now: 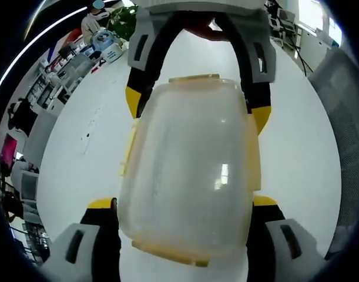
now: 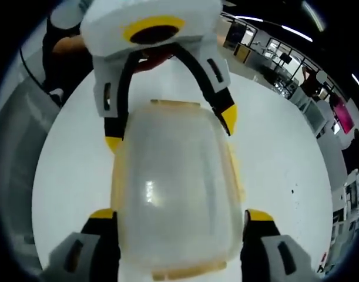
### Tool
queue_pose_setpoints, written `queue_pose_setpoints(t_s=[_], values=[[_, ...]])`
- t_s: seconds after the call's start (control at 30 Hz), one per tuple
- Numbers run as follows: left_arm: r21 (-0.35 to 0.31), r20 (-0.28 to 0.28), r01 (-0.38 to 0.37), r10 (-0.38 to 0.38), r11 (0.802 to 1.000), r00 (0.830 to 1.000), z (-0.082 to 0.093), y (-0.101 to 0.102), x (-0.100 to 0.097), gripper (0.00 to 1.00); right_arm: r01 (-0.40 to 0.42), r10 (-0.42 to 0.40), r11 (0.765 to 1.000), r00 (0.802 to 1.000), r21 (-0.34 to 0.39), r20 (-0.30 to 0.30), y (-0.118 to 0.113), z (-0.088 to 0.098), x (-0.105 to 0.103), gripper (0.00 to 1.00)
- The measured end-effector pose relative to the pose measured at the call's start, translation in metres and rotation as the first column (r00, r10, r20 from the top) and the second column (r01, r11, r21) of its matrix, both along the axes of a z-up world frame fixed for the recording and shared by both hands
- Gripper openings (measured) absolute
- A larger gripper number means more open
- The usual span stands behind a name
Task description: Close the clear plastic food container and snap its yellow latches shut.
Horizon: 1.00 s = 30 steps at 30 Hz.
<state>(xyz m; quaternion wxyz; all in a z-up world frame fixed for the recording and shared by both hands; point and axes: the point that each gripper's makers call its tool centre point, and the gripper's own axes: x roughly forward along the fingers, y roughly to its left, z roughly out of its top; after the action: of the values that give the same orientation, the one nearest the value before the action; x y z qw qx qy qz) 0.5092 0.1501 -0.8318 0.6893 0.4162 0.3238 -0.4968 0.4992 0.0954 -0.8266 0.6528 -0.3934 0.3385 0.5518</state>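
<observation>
Centrally, the clear plastic food container [image 1: 191,170] rests on a white round table [image 1: 79,158], with its lid seated on top and yellow latches along its edges. In the left gripper view, the left gripper [image 1: 185,226] has its two yellow-tipped jaws spread wide, one on either side of the container's near end; the container lies between them. Whether the jaw tips touch the container walls cannot be told. At the far end of the container the right gripper [image 1: 197,108] comes in from the top of that view, its jaws likewise spread and straddling the far end, yellow tips just beside the container's corners.

The right gripper view shows the same arrangement from the opposite end: the right gripper [image 2: 182,226] stands open around the near end of the container [image 2: 173,188], and the left gripper [image 2: 170,129] straddles the far end, jaws apart. One yellow latch [image 1: 129,150] on the long side stands slightly out from the container wall; the latch at the near end [image 1: 173,252] lies along the lid edge. Whether any latch is fully snapped cannot be told. Office furniture and a potted plant [image 1: 121,20] stand beyond the table.
</observation>
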Motion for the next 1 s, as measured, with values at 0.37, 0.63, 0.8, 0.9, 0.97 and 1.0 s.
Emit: queue_pose_setpoints(t_s=[0.37, 0.63, 0.8, 0.9, 0.97, 1.0], values=[[-0.007, -0.001, -0.007, 0.007, 1.000, 1.000, 0.001, 0.000, 0.002, 0.87, -0.011, 0.011, 1.000, 1.000, -0.011, 0.014, 0.001, -0.001, 0.003, 0.85], [-0.010, 0.005, -0.004, 0.004, 1.000, 1.000, 0.002, 0.000, 0.002, 0.88, -0.005, 0.005, 1.000, 1.000, -0.009, 0.019, 0.000, -0.001, 0.003, 0.86], [-0.045, 0.002, -0.019, 0.019, 0.999, 1.000, 0.009, -0.002, 0.002, 0.88, 0.012, -0.012, 1.000, 1.000, 0.000, 0.028, -0.001, 0.002, 0.003, 0.85], [-0.051, 0.015, -0.026, 0.027, 0.998, 1.000, 0.012, -0.001, 0.003, 0.93, 0.023, -0.024, 0.999, 0.999, 0.027, 0.034, -0.001, 0.007, 0.002, 0.86], [-0.050, 0.008, -0.033, 0.033, 0.998, 0.999, 0.012, 0.001, 0.000, 0.92, 0.031, -0.032, 0.999, 0.999, 0.030, 0.036, -0.003, 0.010, 0.002, 0.86], [-0.049, 0.010, -0.033, 0.034, 0.998, 0.999, 0.012, 0.003, -0.002, 0.92, 0.036, -0.037, 0.999, 0.999, 0.032, 0.040, -0.006, 0.011, 0.001, 0.86]])
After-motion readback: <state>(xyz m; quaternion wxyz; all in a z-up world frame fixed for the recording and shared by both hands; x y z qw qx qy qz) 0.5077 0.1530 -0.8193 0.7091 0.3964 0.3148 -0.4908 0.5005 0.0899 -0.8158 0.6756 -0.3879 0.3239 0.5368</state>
